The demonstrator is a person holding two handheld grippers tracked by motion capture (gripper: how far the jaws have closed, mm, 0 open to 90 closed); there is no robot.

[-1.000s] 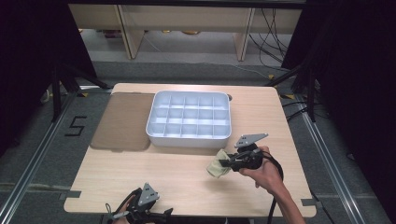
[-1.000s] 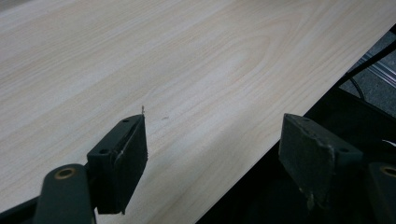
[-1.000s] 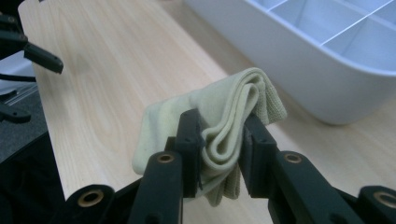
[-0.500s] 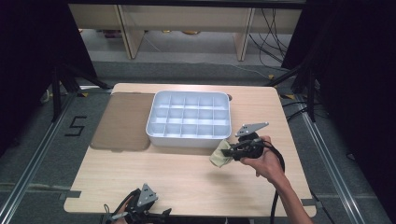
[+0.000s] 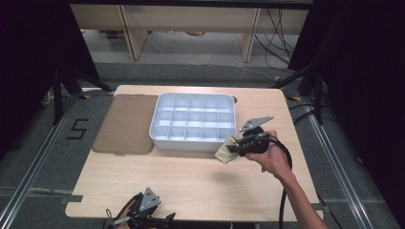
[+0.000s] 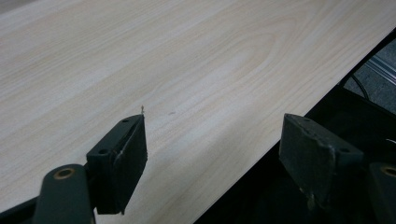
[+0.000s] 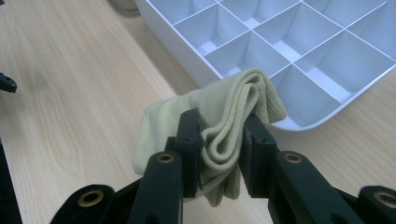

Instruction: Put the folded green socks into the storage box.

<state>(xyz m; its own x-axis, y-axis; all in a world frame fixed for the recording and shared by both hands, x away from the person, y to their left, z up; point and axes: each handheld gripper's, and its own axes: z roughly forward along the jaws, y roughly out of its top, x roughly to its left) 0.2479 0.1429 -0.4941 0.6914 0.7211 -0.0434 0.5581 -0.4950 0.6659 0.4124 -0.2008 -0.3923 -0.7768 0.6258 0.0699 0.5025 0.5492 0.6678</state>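
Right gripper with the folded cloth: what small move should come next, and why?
Probably carry it on over the tray's near wall. The right gripper is shut on the pale yellow cloth, held beside the white divided tray, whose visible compartments look empty.

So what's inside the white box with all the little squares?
The white box looks empty: every little square in sight shows only its bare white floor. The folded yellow cloth in the right gripper covers part of the nearest corner square.
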